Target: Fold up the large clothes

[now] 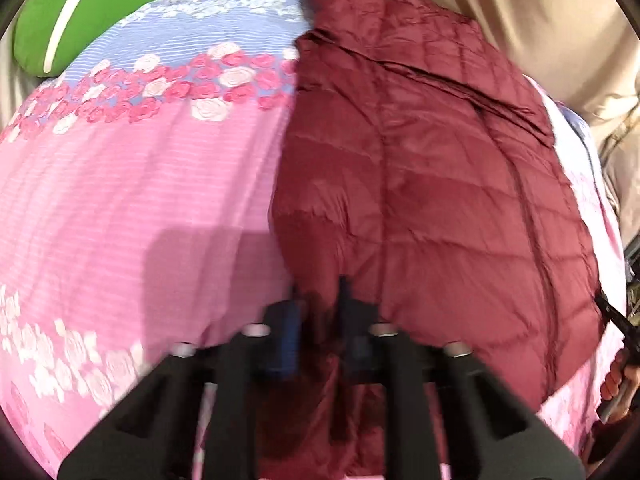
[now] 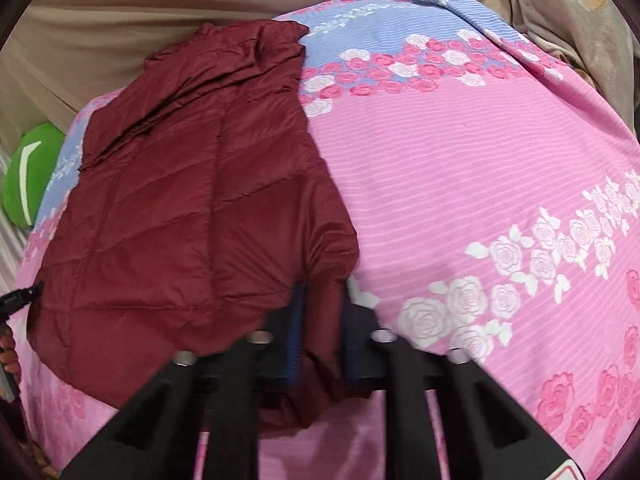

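**Both my grippers pinch the near hem of a maroon quilted jacket on a rose-print bed**

I hold a gripper in each hand, and each wrist camera looks forward along its two fingers.

In the left wrist view, my left gripper sits at 6 o'clock, its fingers drawn close together with a fold of the maroon jacket caught between them. The jacket spreads from there up toward 12 and 1 o'clock, filling the right half of the view. It lies flat on the bedspread, which is pink with bands of roses and a pale blue stripe farther away. At 10 o'clock, past the bedspread's far edge, lies a green cushion with a white stripe. A beige sheet fills the 1 o'clock area. At 4 o'clock, at the picture's edge, part of my right hand shows around a dark handle.

In the right wrist view, my right gripper is also at 6 o'clock, fingers nearly closed on a bunched corner of the jacket's near edge. Here the jacket lies toward 10 and 11 o'clock, its wrinkled collar end farthest from me. The bedspread covers the right side. The cushion peeks in at 9 o'clock, and the sheet lies at 11 o'clock.
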Action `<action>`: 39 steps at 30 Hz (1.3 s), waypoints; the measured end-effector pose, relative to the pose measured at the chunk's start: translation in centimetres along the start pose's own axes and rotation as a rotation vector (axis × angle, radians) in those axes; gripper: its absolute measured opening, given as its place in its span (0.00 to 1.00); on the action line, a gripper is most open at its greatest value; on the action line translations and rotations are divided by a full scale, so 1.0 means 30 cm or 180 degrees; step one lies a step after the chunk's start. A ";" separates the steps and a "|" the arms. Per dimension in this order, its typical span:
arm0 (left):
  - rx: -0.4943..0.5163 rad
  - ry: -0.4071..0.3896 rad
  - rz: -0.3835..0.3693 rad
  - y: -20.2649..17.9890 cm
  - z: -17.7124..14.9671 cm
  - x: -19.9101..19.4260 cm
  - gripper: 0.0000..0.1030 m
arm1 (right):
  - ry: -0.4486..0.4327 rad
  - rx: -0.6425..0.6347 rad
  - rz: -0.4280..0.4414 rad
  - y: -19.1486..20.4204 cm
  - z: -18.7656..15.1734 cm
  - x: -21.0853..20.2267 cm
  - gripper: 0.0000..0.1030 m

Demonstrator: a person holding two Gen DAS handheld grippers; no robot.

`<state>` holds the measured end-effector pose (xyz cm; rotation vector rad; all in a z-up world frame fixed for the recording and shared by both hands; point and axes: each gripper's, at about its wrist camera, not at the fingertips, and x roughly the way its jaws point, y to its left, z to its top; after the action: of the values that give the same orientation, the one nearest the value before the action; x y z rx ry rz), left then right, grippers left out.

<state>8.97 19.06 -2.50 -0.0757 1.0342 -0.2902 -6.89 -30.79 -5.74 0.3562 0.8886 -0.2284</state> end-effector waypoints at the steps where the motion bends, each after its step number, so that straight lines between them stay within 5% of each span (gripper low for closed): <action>1: 0.0032 -0.0022 0.0010 -0.009 -0.012 -0.021 0.06 | -0.0025 -0.0003 -0.0021 0.009 0.000 -0.017 0.03; 9: 0.0128 -0.0057 -0.0161 -0.036 -0.188 -0.266 0.05 | -0.0046 -0.0210 -0.0012 0.000 -0.099 -0.276 0.02; 15: -0.0131 0.0210 -0.0039 0.033 -0.367 -0.330 0.11 | 0.0685 -0.0882 -0.0408 0.018 -0.327 -0.286 0.04; 17: -0.0243 -0.0064 0.0016 0.053 -0.350 -0.397 0.11 | 0.0720 -0.1085 -0.0625 0.036 -0.353 -0.285 0.10; 18: -0.0238 -0.0193 0.0026 0.051 -0.333 -0.426 0.19 | 0.0647 -0.1123 -0.0679 0.042 -0.340 -0.298 0.11; 19: -0.0190 -0.0392 0.0048 0.039 -0.292 -0.467 0.34 | 0.0541 -0.1129 -0.0715 0.049 -0.314 -0.315 0.16; 23: 0.0100 -0.0967 0.0030 -0.051 -0.111 -0.523 0.54 | -0.0232 -0.0971 -0.0492 0.097 -0.100 -0.407 0.55; 26: 0.0153 -0.1096 -0.0111 -0.118 0.032 -0.462 0.63 | -0.0634 -0.0834 -0.0288 0.149 0.086 -0.379 0.57; 29: 0.0166 -0.1082 -0.0177 -0.205 0.187 -0.329 0.63 | -0.0693 -0.0600 -0.0086 0.190 0.257 -0.250 0.57; 37: 0.0058 -0.0756 0.0002 -0.265 0.398 0.103 0.62 | -0.0278 -0.0202 0.0064 0.256 0.485 0.205 0.57; 39: 0.0008 -0.0641 0.0054 -0.256 0.414 0.182 0.58 | -0.0148 -0.0175 0.0024 0.268 0.509 0.297 0.40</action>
<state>20.65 9.28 0.82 -0.0919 0.8343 -0.2630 12.19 -29.87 -2.29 0.3020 0.8459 -0.2041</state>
